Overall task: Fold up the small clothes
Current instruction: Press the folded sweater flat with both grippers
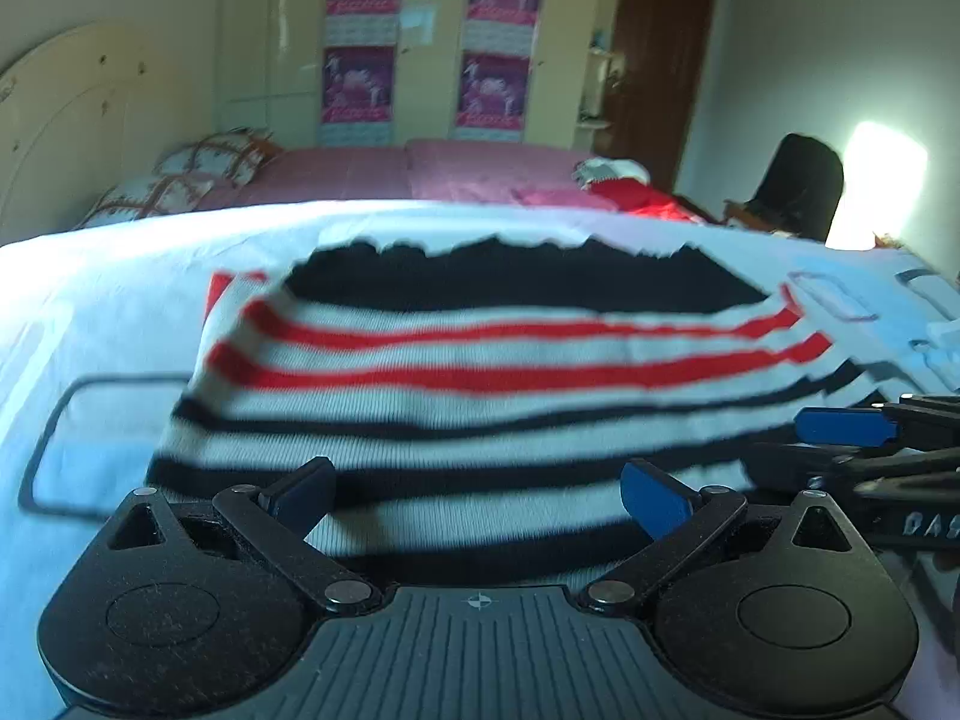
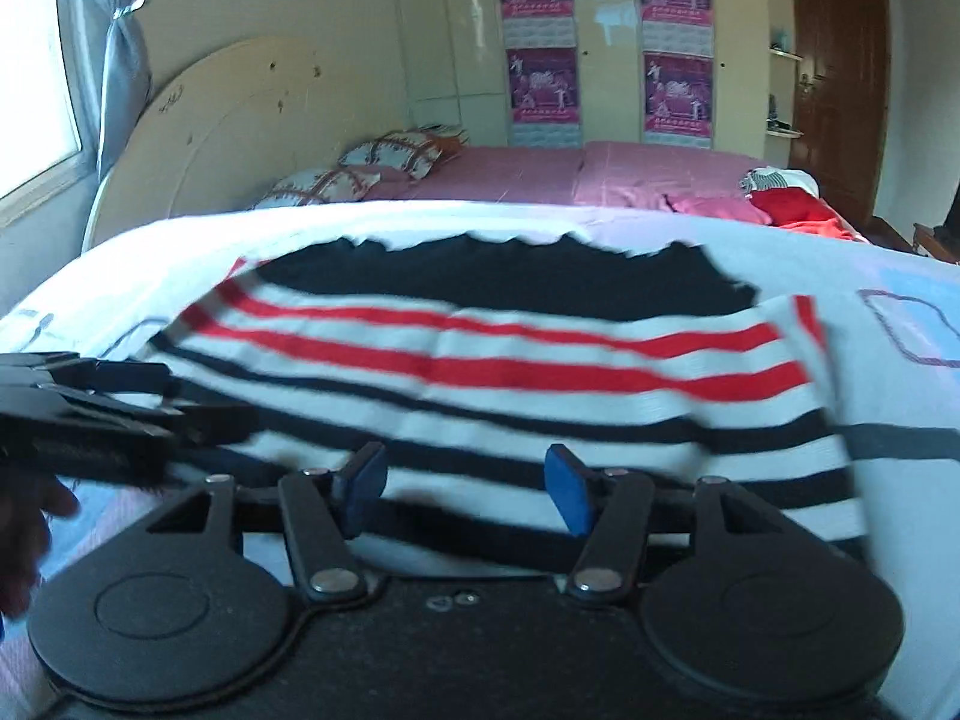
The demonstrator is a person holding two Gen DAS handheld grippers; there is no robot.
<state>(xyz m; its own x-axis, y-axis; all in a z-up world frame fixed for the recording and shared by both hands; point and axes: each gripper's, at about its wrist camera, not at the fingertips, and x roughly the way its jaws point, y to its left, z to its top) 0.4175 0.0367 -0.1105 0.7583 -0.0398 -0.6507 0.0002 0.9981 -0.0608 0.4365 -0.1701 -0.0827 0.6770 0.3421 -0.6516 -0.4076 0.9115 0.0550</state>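
A small knitted garment (image 1: 480, 354) with white, red and black stripes and a solid black far band lies on a white patterned cloth (image 1: 120, 300); it also shows in the right wrist view (image 2: 480, 372). My left gripper (image 1: 477, 495) is open, its blue pads on either side of the garment's near edge. My right gripper (image 2: 465, 489) is open too, at the same near edge further right. Each gripper shows at the edge of the other's view: the right one (image 1: 852, 426), the left one (image 2: 120, 384).
The white cloth covers the work surface (image 2: 780, 240). Behind it is a pink bed (image 2: 540, 174) with patterned pillows (image 2: 360, 174) and red clothes (image 2: 792, 204). A wardrobe with posters (image 2: 606, 42), a brown door (image 2: 840, 72) and a dark chair (image 1: 798, 180) stand further back.
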